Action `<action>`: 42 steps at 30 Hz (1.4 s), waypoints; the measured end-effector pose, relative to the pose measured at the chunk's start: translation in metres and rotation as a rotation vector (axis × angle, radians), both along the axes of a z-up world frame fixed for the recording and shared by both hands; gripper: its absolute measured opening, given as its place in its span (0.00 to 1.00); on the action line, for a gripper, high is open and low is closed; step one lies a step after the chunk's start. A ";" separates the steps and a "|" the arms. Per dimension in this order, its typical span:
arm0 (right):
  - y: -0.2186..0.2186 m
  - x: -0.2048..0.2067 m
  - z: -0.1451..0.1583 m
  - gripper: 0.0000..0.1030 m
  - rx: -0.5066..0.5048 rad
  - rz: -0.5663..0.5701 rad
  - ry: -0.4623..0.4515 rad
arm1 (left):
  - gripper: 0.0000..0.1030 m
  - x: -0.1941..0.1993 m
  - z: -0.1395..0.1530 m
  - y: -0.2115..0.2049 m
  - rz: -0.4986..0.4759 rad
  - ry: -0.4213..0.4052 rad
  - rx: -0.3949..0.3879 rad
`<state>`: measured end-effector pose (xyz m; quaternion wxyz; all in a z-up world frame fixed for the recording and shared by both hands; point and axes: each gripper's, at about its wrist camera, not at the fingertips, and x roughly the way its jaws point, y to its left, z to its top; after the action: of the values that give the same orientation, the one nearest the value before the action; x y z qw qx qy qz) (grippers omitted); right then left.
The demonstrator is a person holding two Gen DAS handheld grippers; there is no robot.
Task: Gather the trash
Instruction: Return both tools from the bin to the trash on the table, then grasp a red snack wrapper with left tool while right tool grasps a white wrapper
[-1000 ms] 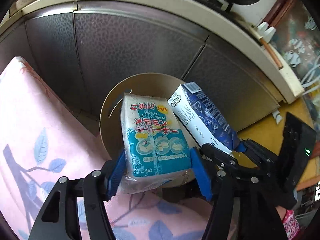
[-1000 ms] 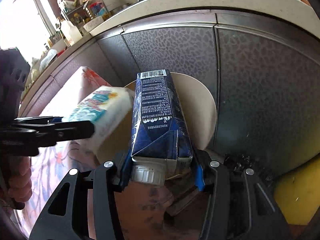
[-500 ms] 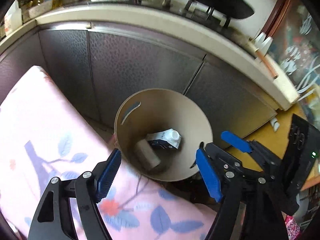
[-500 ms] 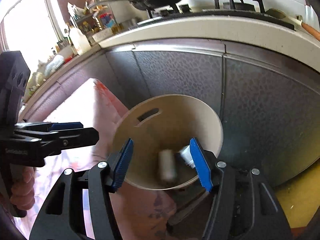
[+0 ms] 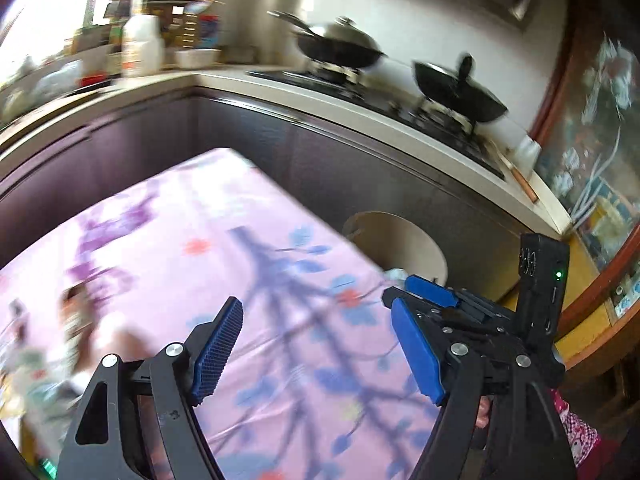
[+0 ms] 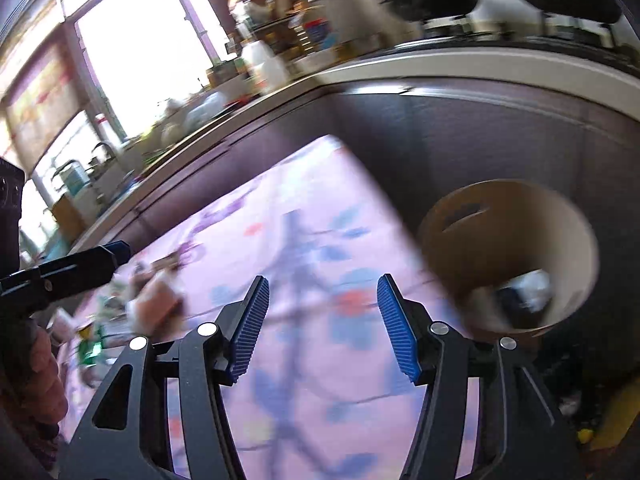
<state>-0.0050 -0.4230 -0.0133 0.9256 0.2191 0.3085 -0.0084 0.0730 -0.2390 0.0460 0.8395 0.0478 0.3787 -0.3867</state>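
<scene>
Left gripper point(image 5: 316, 354): black two-finger tool with blue ribbed pads, jaws spread wide, nothing between them.
Right gripper point(image 6: 320, 328): same build, jaws narrowing at this moment, nothing between them.
Under both: pink cloth with blue leaf print point(image 5: 256, 280) covering a table.
Trash: blurred white and dark pieces point(image 6: 520, 292) lying inside the round tan bin point(image 6: 560, 236), on the floor just past the table's corner.
Behind: dark cabinet fronts point(image 5: 360, 176); two black woks point(image 5: 340, 46) on the stove.
</scene>
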 end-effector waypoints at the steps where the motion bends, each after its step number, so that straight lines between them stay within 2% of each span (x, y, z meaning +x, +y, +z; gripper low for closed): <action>1: 0.016 0.005 0.001 0.54 0.003 0.025 0.000 | 0.74 0.001 0.002 0.019 0.028 0.000 -0.004; 5: 0.061 0.018 0.005 0.54 -0.003 0.103 0.002 | 0.74 0.012 0.011 0.085 0.133 0.015 -0.007; 10: 0.107 0.039 0.011 0.54 -0.019 0.192 0.015 | 0.74 0.041 0.014 0.189 0.316 0.022 0.034; 15: 0.132 0.080 0.023 0.52 0.000 0.276 0.041 | 0.74 0.088 0.005 0.283 0.458 0.126 -0.015; 18: 0.146 0.117 0.023 0.52 0.044 0.328 0.095 | 0.74 0.117 -0.010 0.317 0.474 0.195 -0.061; 22: 0.162 0.180 0.018 0.52 0.127 0.402 0.209 | 0.74 0.151 -0.039 0.338 0.470 0.286 -0.092; 25: 0.173 0.216 0.011 0.53 0.170 0.441 0.293 | 0.74 0.178 -0.068 0.345 0.449 0.412 -0.146; 28: 0.187 0.252 0.003 0.55 0.154 0.466 0.377 | 0.74 0.196 -0.097 0.348 0.406 0.520 -0.214; 32: 0.193 0.277 -0.014 0.55 0.150 0.481 0.459 | 0.74 0.210 -0.124 0.350 0.382 0.626 -0.293; 34: 0.194 0.288 -0.024 0.55 0.155 0.483 0.502 | 0.74 0.212 -0.129 0.352 0.363 0.656 -0.359; 37: 0.198 0.296 -0.036 0.55 0.170 0.491 0.549 | 0.74 0.215 -0.132 0.350 0.351 0.676 -0.392; 38: 0.200 0.299 -0.039 0.55 0.174 0.496 0.563 | 0.72 0.215 -0.132 0.349 0.347 0.680 -0.393; 40: 0.203 0.303 -0.043 0.55 0.175 0.505 0.572 | 0.57 0.218 -0.135 0.342 0.341 0.704 -0.386; 42: 0.206 0.305 -0.045 0.55 0.180 0.513 0.572 | 0.47 0.220 -0.137 0.336 0.335 0.722 -0.376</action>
<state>0.2997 -0.2166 -0.0583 0.7514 0.2040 0.5982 0.1895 0.2928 0.0965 -0.0913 0.6987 -0.3059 0.5733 -0.2994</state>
